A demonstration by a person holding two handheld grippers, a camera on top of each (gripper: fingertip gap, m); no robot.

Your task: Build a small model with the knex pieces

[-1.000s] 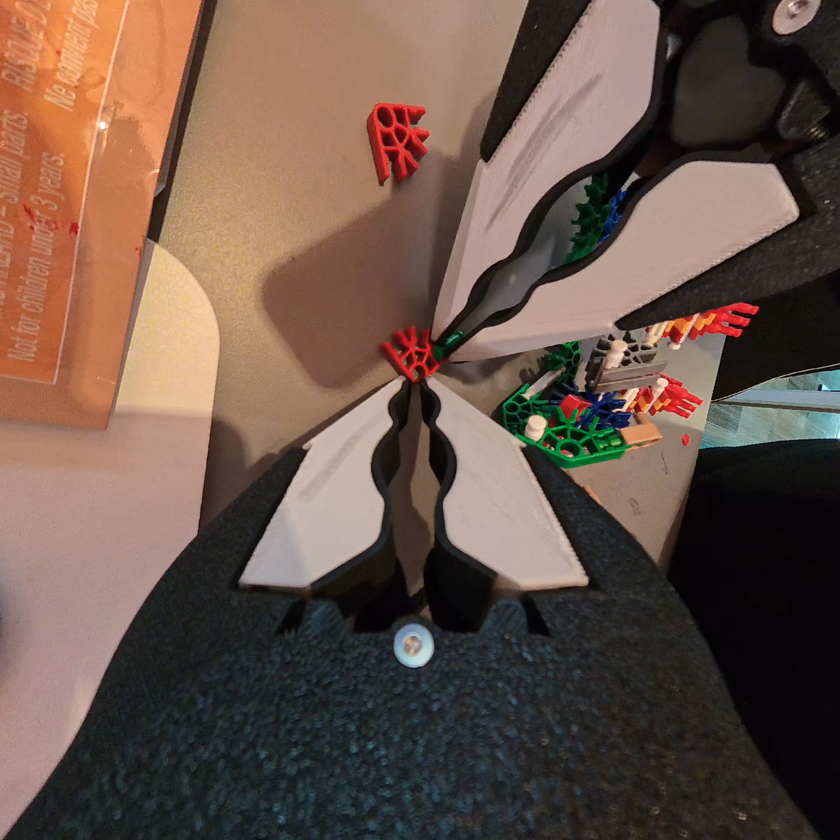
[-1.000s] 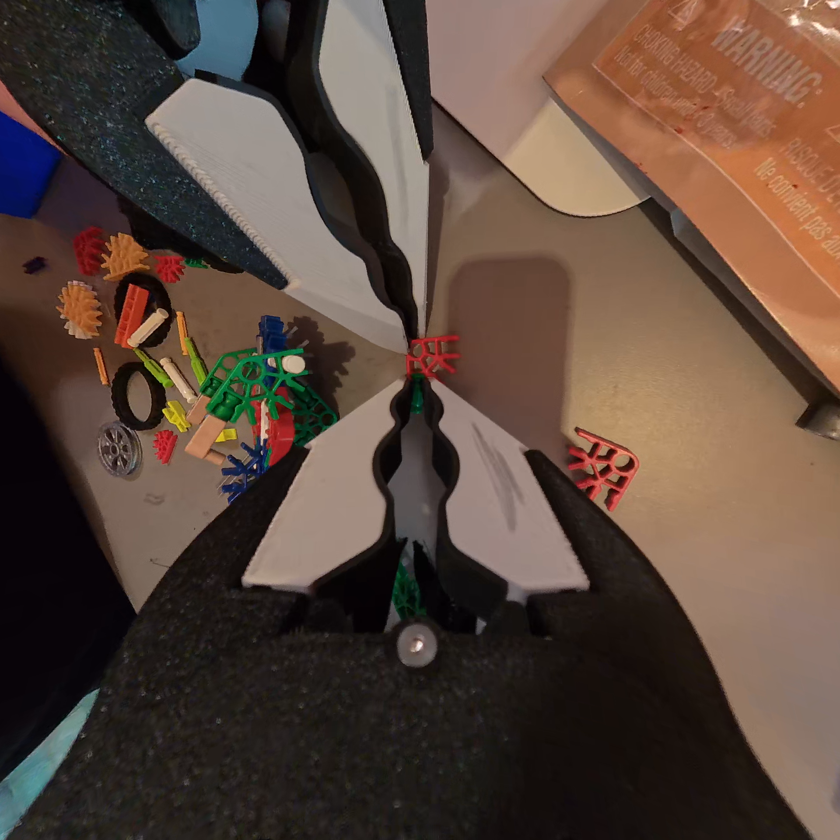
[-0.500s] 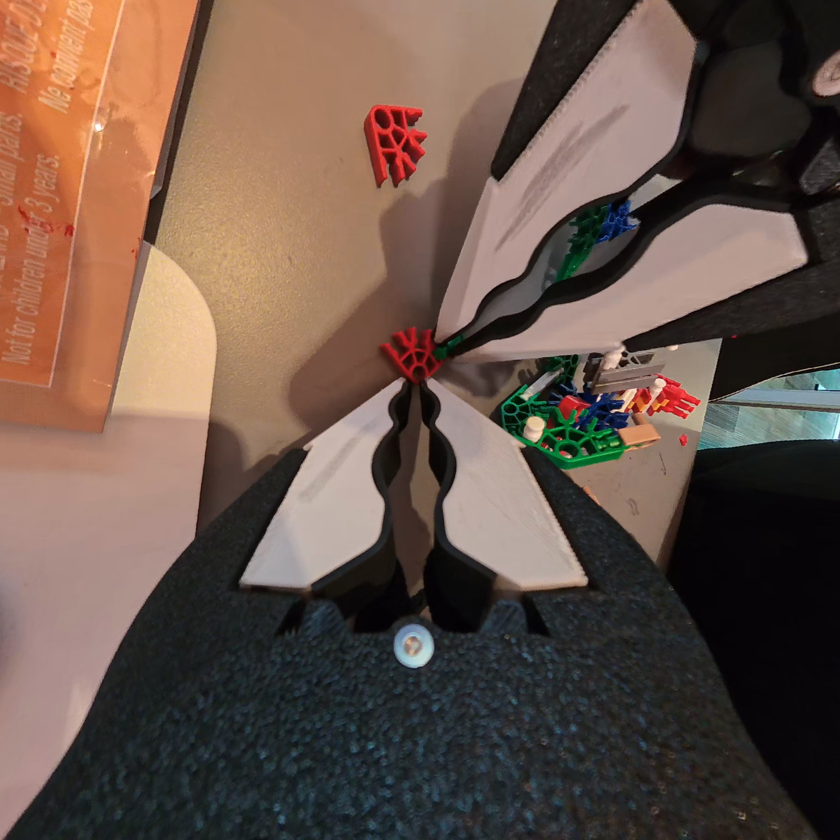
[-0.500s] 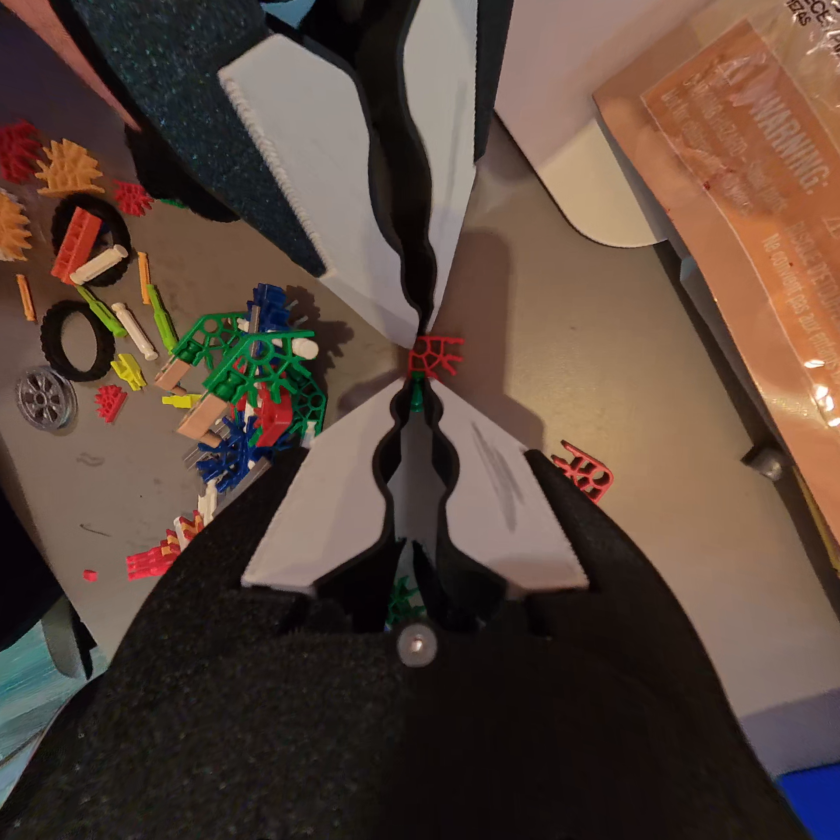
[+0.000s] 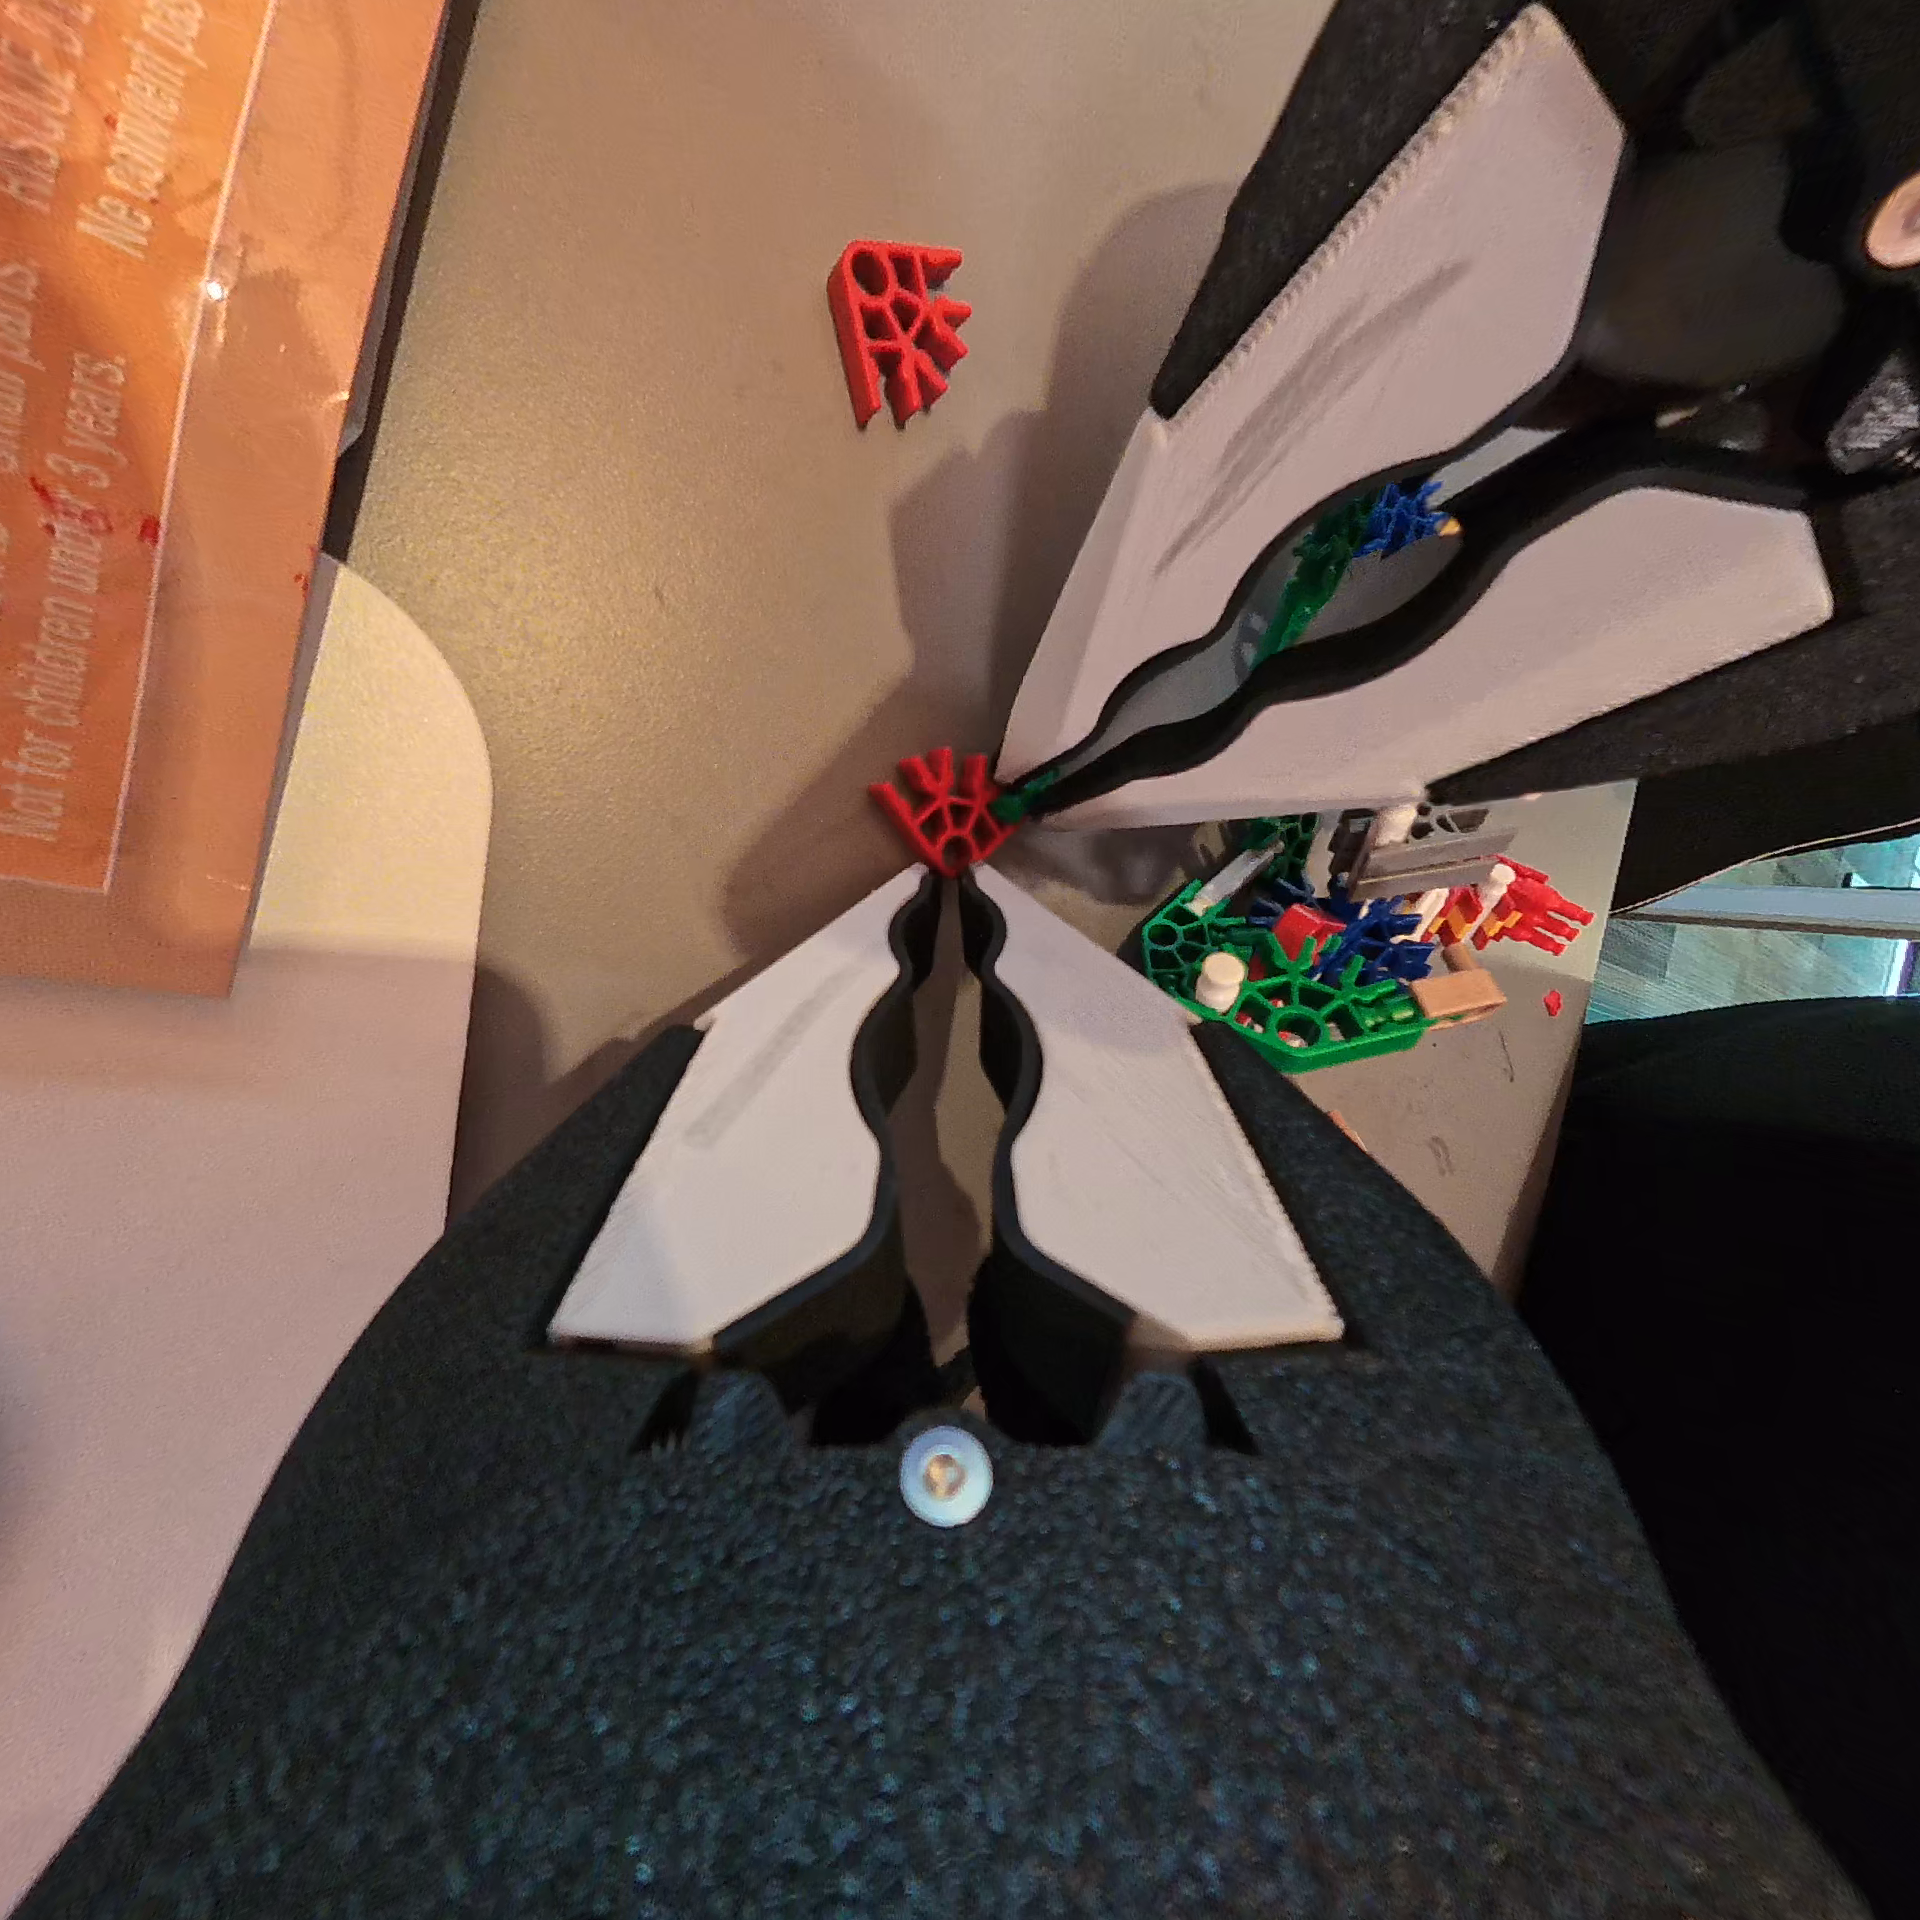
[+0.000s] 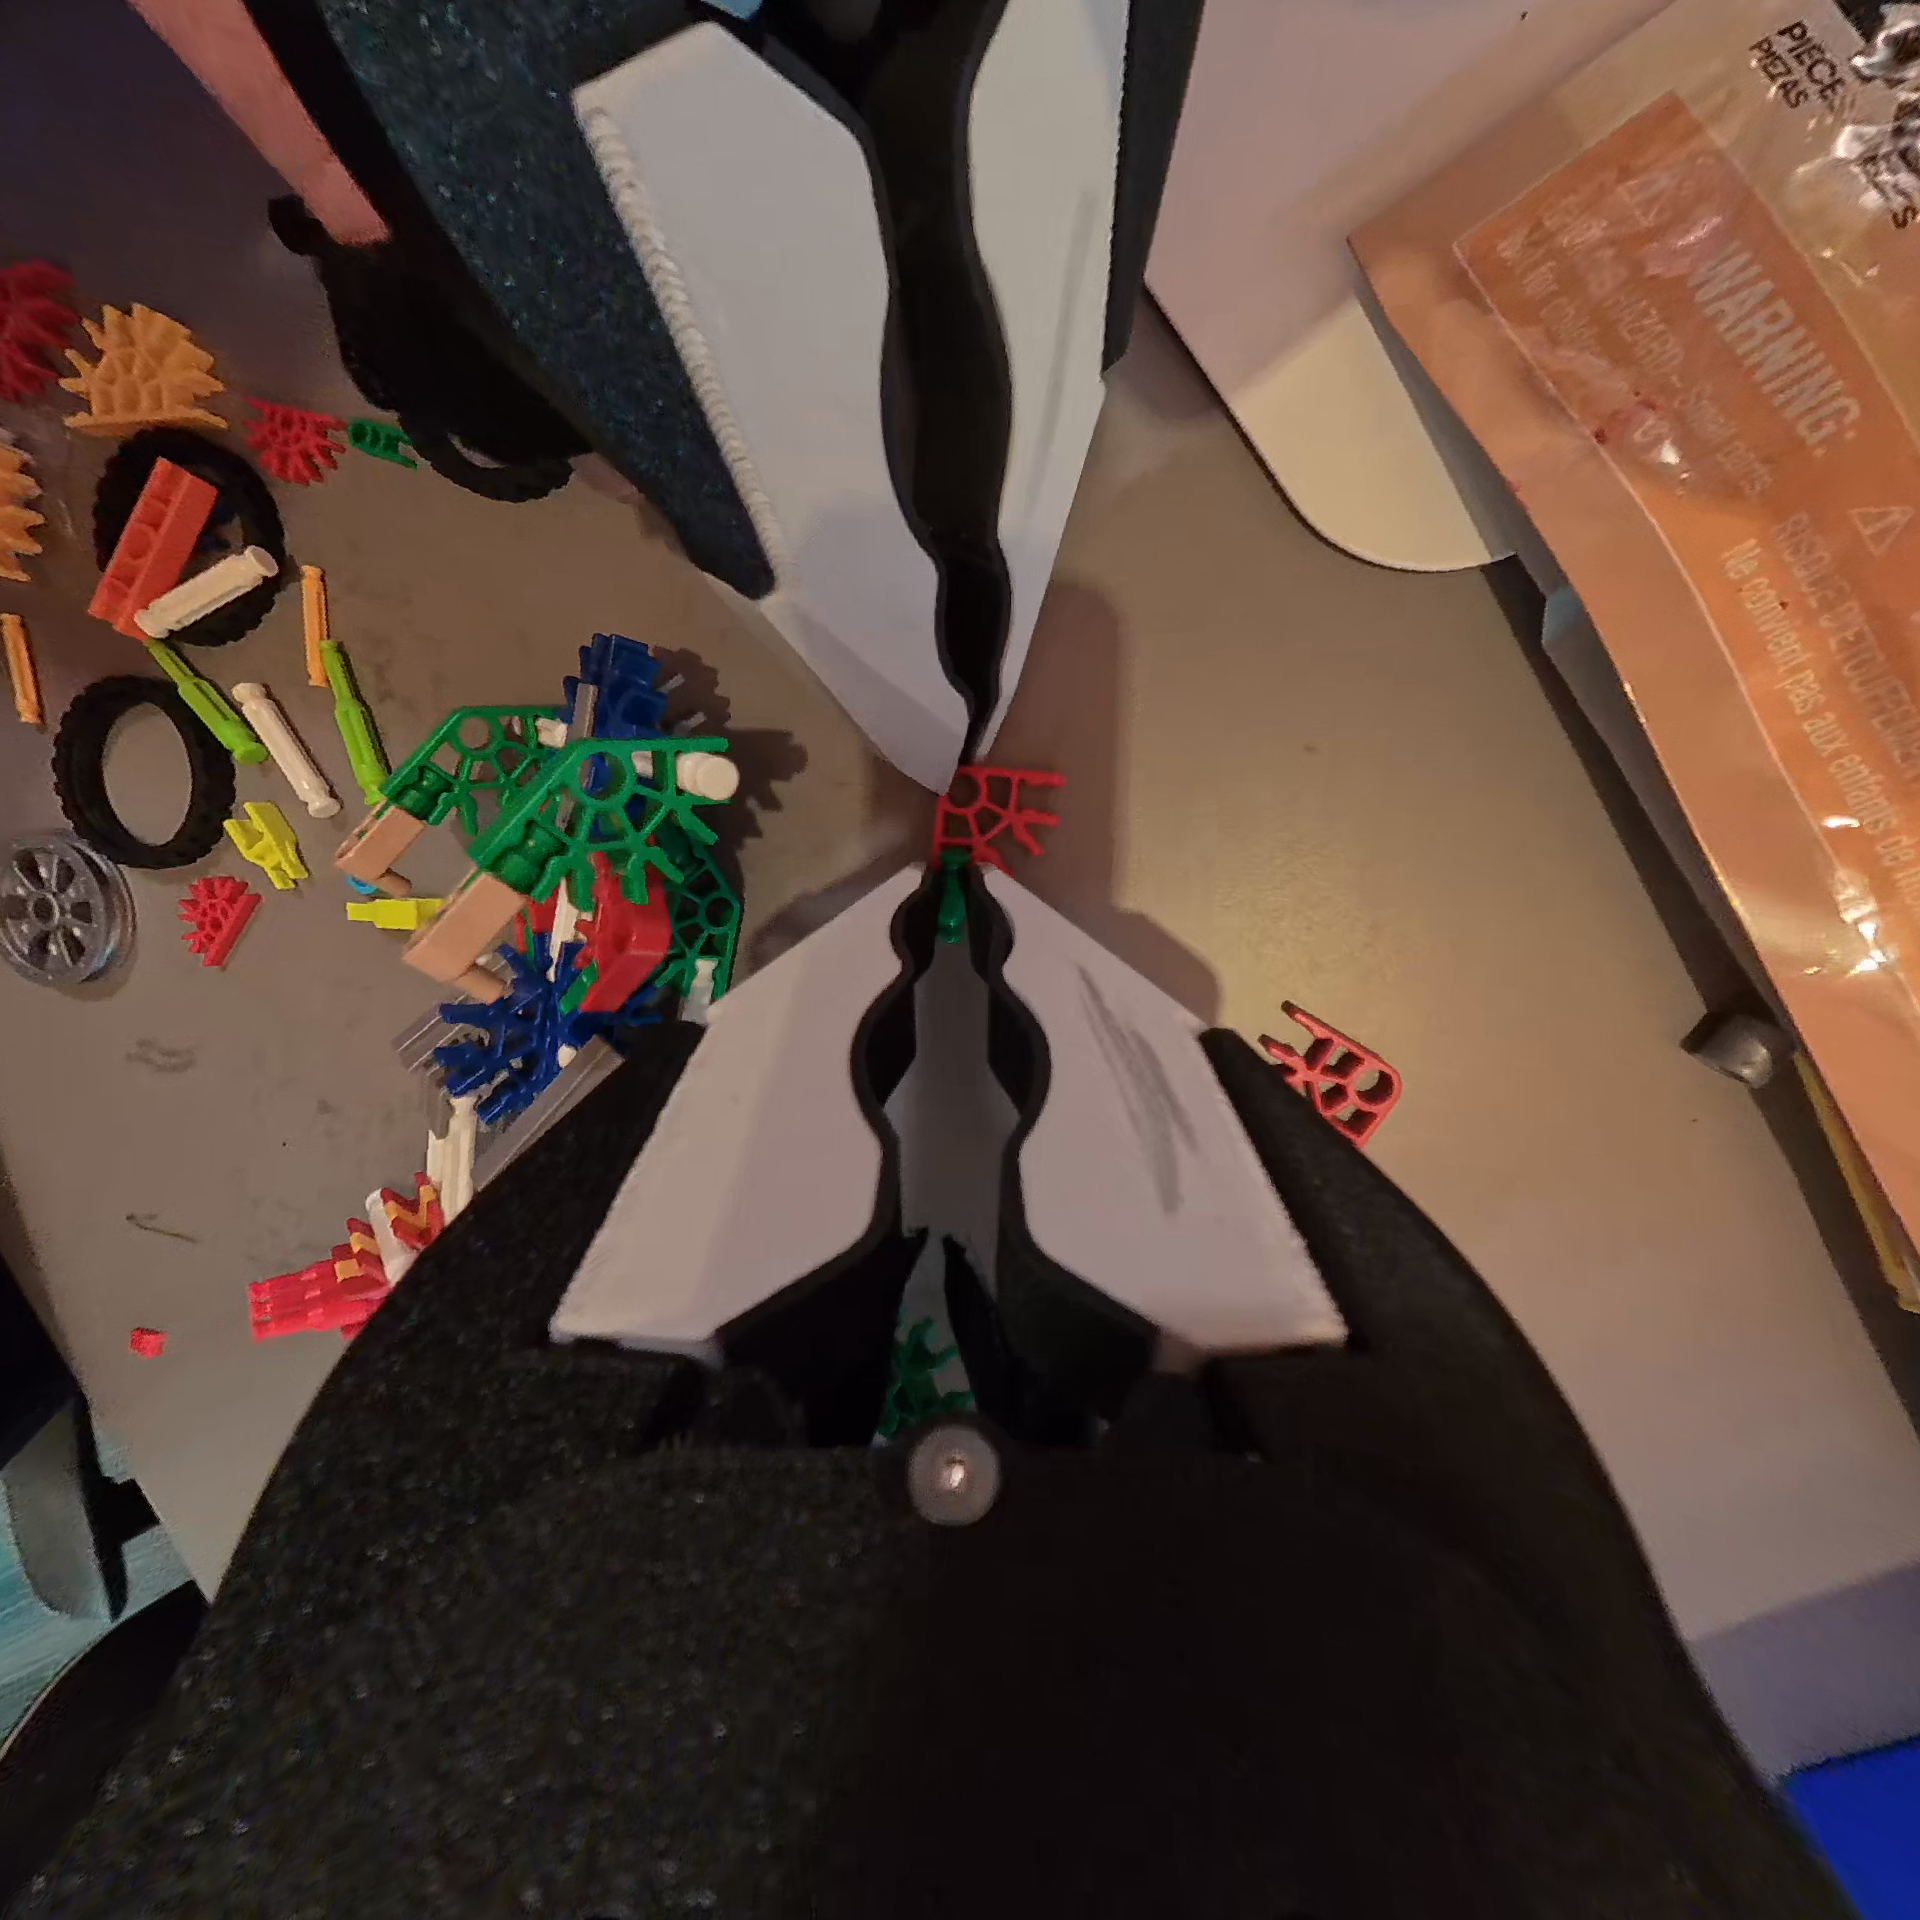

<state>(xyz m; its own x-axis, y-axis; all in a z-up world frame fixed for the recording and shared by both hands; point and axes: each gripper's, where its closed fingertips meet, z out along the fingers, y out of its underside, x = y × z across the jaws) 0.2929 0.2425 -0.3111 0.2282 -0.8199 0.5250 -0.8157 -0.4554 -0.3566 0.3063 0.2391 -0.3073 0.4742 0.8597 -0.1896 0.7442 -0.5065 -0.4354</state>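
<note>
Red connector (image 5: 945, 821) pinched at its lower tip by the left hand-held gripper (image 5: 943, 883), clear above the counter (image 5: 675, 520).
Right hand-held gripper (image 6: 951, 894) clamps a green rod (image 6: 950, 902) meeting the connector's slot; tips face each other, seemingly for alignment. Loose parts pile (image 6: 561, 862) lies beside.

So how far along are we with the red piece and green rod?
Done: the green rod touches the red connector; seated or not, I cannot tell. In hand: left gripper shut on the connector, right gripper shut on the rod. Remaining: a second red connector and the pile of pieces lie loose.
</note>
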